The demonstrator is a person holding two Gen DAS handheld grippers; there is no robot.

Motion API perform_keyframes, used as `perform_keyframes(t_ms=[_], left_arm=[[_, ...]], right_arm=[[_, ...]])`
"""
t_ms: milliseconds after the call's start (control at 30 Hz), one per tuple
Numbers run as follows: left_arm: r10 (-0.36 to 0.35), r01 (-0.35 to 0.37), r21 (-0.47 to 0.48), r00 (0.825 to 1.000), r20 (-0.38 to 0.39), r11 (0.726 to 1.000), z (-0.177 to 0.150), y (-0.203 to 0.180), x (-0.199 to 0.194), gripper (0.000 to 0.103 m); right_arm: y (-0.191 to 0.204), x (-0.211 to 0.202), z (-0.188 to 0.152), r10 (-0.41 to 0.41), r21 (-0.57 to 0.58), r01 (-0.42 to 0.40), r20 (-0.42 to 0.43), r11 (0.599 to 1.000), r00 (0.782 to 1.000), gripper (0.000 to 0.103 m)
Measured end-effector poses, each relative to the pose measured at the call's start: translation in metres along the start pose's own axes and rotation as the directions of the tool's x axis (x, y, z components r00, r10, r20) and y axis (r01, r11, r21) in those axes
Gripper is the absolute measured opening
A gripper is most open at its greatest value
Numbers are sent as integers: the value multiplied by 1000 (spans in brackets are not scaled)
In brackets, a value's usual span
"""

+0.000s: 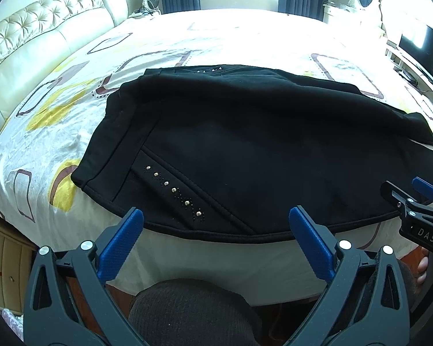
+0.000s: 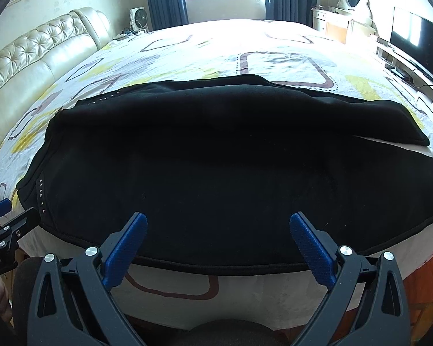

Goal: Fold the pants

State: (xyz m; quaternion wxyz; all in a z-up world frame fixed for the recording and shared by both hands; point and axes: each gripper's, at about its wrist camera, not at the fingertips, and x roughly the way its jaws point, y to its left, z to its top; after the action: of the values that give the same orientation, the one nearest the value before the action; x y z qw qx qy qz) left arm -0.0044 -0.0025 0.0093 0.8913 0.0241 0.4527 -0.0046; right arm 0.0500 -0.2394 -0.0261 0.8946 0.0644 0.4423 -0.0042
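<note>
- The black pants [image 1: 245,144] are spread flat across the near side of the bed [image 1: 57,132], just ahead of both grippers, with the piped edge running right in front of the fingertips.
- The left wrist view gets a good look at the row of studs [image 1: 174,190] along the pocket, sitting just past the left gripper [image 1: 215,216]. In the right wrist view that same row is only a tiny line way off to the left.
- The right wrist view shows more of the far leg, folded over and ending off to its right, with a strip of sheet showing beneath it.
- The left gripper is spread wide, nothing between its blue pads [image 1: 121,245], hovering short of the fabric edge.
- The right gripper [image 2: 218,219] is the same deal: wide apart, empty, over the edge of the pants [image 2: 216,158].
- Each camera catches the other gripper poking in from the side.
- Tufted headboard [image 2: 29,63] off to the left of both tools, TV [image 2: 418,43] far right.
</note>
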Motion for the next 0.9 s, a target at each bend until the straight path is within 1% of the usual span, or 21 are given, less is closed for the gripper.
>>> perform_keyframes(t_ms=[900], left_arm=[[1, -1, 2, 1000, -12, 1000, -2, -1, 1, 101]], right_arm=[[1, 4, -4, 13, -3, -13, -27, 1000, 1000, 99]])
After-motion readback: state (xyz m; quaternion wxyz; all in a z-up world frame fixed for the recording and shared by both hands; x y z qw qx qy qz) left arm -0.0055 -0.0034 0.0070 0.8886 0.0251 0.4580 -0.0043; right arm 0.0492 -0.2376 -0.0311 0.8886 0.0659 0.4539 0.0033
